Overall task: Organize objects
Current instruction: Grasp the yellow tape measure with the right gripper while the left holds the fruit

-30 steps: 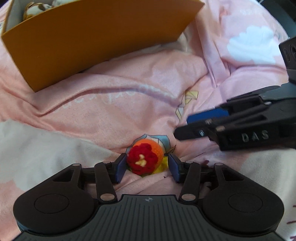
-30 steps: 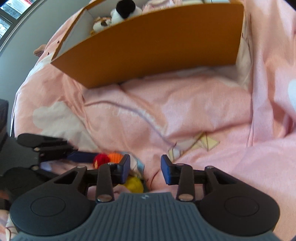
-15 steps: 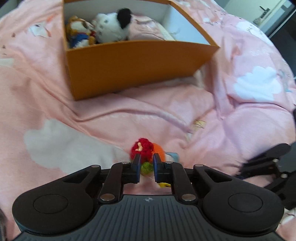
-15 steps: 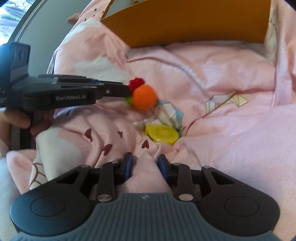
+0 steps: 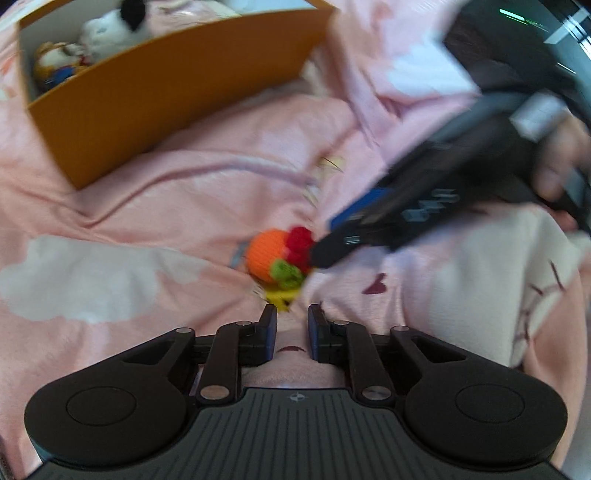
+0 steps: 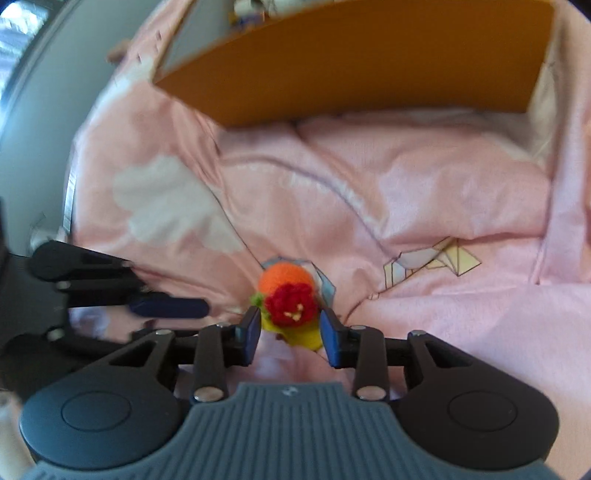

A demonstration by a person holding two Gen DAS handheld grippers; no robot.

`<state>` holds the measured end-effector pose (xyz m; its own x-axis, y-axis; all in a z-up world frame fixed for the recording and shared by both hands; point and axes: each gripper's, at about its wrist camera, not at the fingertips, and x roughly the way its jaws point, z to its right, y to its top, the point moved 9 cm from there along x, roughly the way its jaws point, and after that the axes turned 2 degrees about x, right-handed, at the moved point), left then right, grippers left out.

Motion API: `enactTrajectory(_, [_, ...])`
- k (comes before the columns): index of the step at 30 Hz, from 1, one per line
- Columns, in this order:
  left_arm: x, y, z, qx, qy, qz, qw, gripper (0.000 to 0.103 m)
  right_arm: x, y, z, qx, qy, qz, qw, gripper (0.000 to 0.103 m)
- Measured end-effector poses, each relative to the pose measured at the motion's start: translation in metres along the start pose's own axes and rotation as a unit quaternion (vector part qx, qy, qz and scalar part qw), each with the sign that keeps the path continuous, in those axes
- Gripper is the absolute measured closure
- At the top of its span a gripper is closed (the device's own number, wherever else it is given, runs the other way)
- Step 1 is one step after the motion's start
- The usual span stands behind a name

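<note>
A small crocheted toy (image 5: 275, 256), an orange ball with a red flower and green leaf, lies on the pink blanket over a yellow piece (image 5: 279, 298). In the right wrist view the toy (image 6: 290, 295) sits between my right gripper's (image 6: 290, 334) open fingers, at their tips. My left gripper (image 5: 291, 328) is empty with a narrow gap between its fingers, just short of the toy. The right gripper also shows in the left wrist view (image 5: 325, 243), its tips at the toy's flower. An orange box (image 5: 177, 92) holding plush toys (image 5: 107, 29) stands behind.
The pink cloud-print blanket (image 6: 406, 192) is rumpled with folds around the toy. The orange box (image 6: 369, 62) stands at the far side. A grey wall or bed edge (image 6: 33, 110) runs along the left in the right wrist view.
My left gripper has let go of the toy and drawn back. The toy lies on the blanket again. My right gripper has moved in and opened around it.
</note>
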<state>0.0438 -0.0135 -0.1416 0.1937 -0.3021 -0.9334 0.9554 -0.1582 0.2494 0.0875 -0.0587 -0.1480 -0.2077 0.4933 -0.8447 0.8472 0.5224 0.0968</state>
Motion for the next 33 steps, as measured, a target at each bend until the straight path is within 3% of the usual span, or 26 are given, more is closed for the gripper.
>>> enactTrajectory(9, [0.005, -0.003, 0.001, -0.004, -0.001, -0.009, 0.9999, 0.085, 0.050, -0.004, 0.003, -0.001, 0.008, -0.077, 0.997, 0.041])
enactTrajectory(16, [0.007, -0.002, -0.002, -0.011, -0.004, -0.015, 0.9998, 0.085, 0.066, -0.011, 0.006, 0.002, 0.002, -0.092, 0.996, 0.047])
enactTrajectory(25, [0.006, 0.002, -0.007, -0.023, -0.006, -0.003, 0.9997, 0.085, 0.035, -0.005, -0.004, -0.050, -0.042, -0.032, 0.997, 0.047])
enactTrajectory(33, [-0.006, 0.012, -0.023, -0.046, 0.007, 0.026, 0.9986, 0.079, -0.017, 0.020, -0.009, -0.109, -0.108, 0.056, 0.987, 0.048])
